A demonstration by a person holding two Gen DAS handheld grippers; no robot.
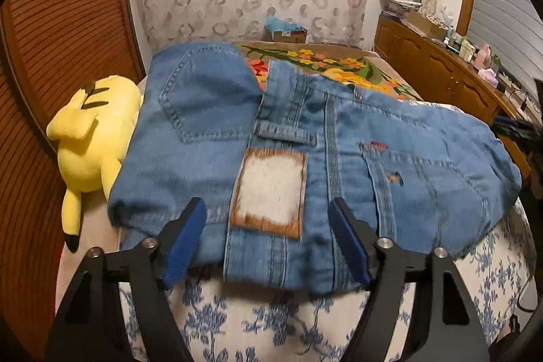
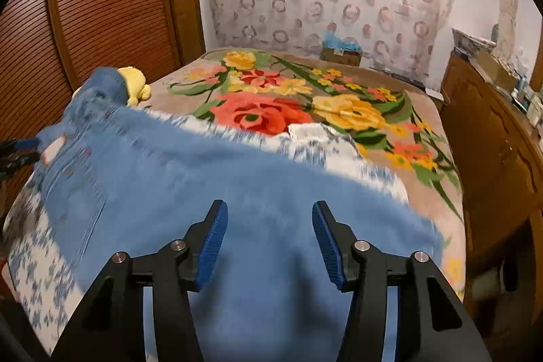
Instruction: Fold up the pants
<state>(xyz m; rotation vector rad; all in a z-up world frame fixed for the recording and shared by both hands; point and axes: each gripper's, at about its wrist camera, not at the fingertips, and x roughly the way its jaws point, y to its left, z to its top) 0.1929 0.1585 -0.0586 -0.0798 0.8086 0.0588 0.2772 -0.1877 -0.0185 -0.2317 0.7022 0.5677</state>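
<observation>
Blue denim pants (image 1: 210,111) lie spread across the bed, back side up, with a back pocket on each side and a tan leather patch (image 1: 269,189) on the waistband. My left gripper (image 1: 266,209) hovers open just above the waistband, one blue pad on each side of the patch, not pressing on the cloth. In the right wrist view the pants (image 2: 203,172) are blurred and stretch from lower right to the far left. My right gripper (image 2: 268,209) is open over the denim, and nothing is pinched between its pads.
A yellow plush toy (image 1: 91,138) lies left of the pants by the louvred wooden wardrobe (image 1: 51,39). The bed has a white sheet with blue flowers (image 1: 271,321) and a flowered blanket (image 2: 271,111) beyond. A cluttered wooden dresser (image 2: 492,131) stands along the right.
</observation>
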